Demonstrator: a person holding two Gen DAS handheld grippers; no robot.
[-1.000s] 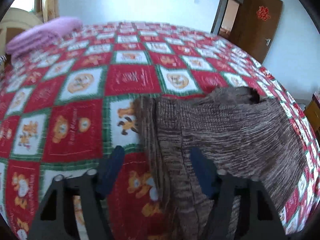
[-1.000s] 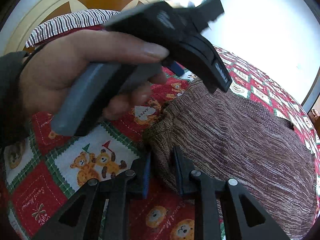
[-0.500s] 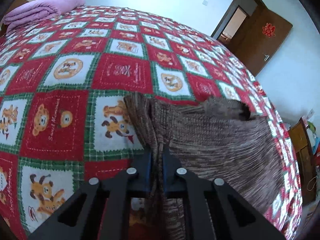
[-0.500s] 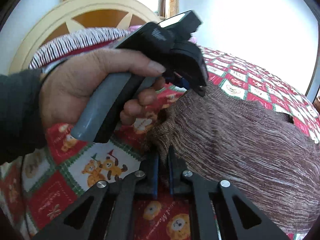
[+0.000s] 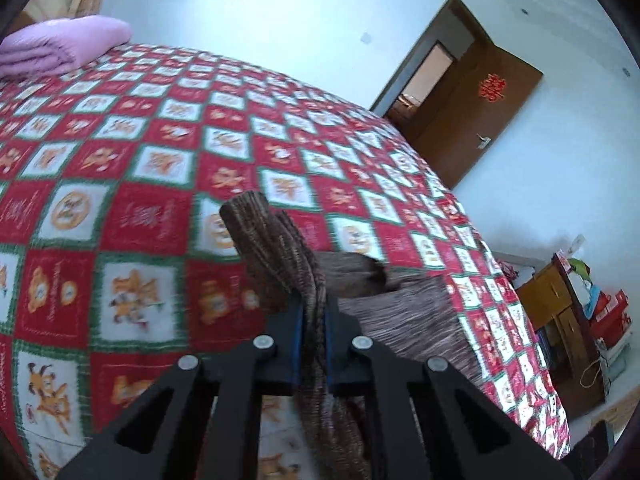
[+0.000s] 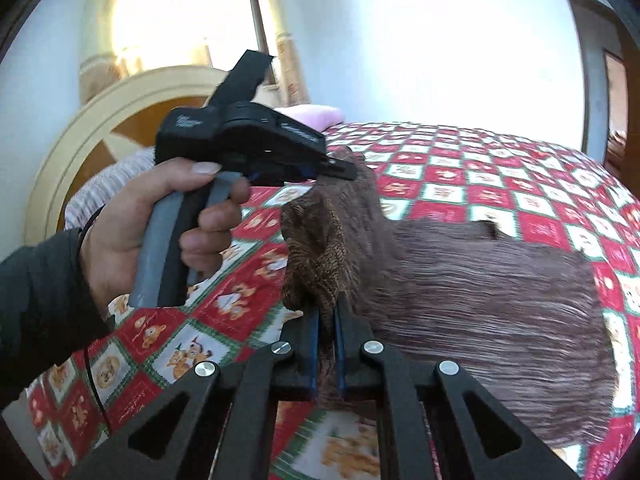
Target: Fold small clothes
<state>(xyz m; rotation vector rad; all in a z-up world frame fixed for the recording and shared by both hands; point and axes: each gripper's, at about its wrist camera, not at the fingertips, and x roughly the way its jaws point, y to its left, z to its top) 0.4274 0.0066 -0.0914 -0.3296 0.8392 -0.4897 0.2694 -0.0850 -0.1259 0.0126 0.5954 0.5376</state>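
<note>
Both grippers are clamped on the near edge of the brown knit garment [image 6: 480,288]: the left gripper [image 5: 313,320] pinches one bunched corner and the right gripper [image 6: 327,312] the other, each with jaws narrowed onto the fabric. That edge hangs lifted between the two tools, while the remainder of the garment lies flat on the red patterned bedspread [image 5: 140,184], extending away from both grippers toward the far side of the bed. Judged from this layout, the fold runs forward along that direction, and neither hand is noticeably nearer the resting portion.
</note>
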